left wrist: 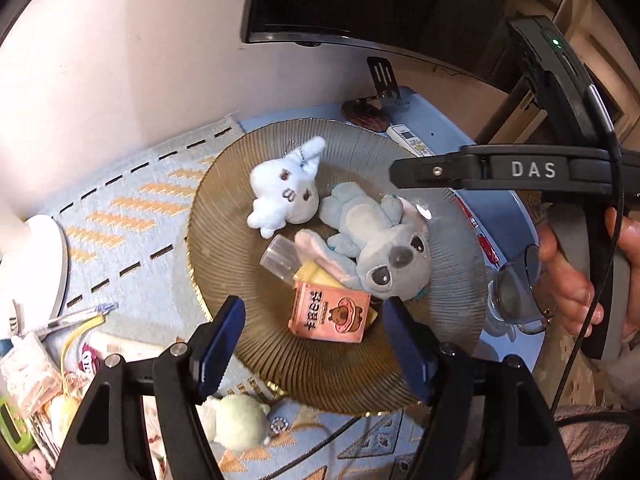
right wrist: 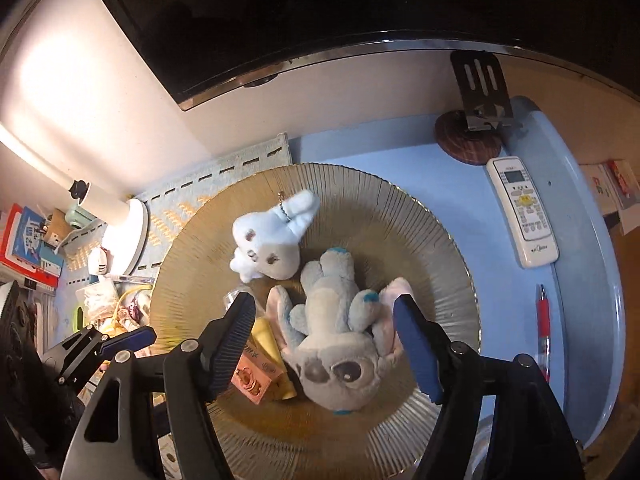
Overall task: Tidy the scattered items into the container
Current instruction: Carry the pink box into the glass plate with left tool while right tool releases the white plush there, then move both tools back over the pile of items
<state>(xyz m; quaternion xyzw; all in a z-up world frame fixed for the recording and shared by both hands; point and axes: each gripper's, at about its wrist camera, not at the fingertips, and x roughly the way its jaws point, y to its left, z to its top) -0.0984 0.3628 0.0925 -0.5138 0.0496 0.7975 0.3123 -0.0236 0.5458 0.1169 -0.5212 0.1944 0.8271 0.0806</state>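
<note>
Both grippers [left wrist: 312,354] [right wrist: 326,344] agape w/ nothing held; plushies [left wrist: 384,248], pink box [left wrist: 330,314] already in ribbed dish [left wrist: 320,384], green plush [left wrist: 240,420] & pens [left wrist: 80,314] left near desk's front-left edge.

A wide ribbed amber glass dish [right wrist: 436,248] sits on a pale blue tabletop [right wrist: 452,184], its left edge over a woven patterned mat [left wrist: 132,200]. In the dish, a white plush rabbit with a ball chain [right wrist: 268,240] lies toward the back; just in front and to its right, touching it, lies a grey-blue big-eared plush toy [right wrist: 332,340]. To that toy's left are a clear plastic bottle [left wrist: 282,258], a yellow tube [right wrist: 270,340] and a pink printed carton [left wrist: 332,314], the carton nearest the front. Right of the dish lie a white remote control [right wrist: 522,212] and, nearer, a red pen [right wrist: 542,328]. Behind the remote stands a black metal phone stand on a round wooden base [right wrist: 470,142].
</note>
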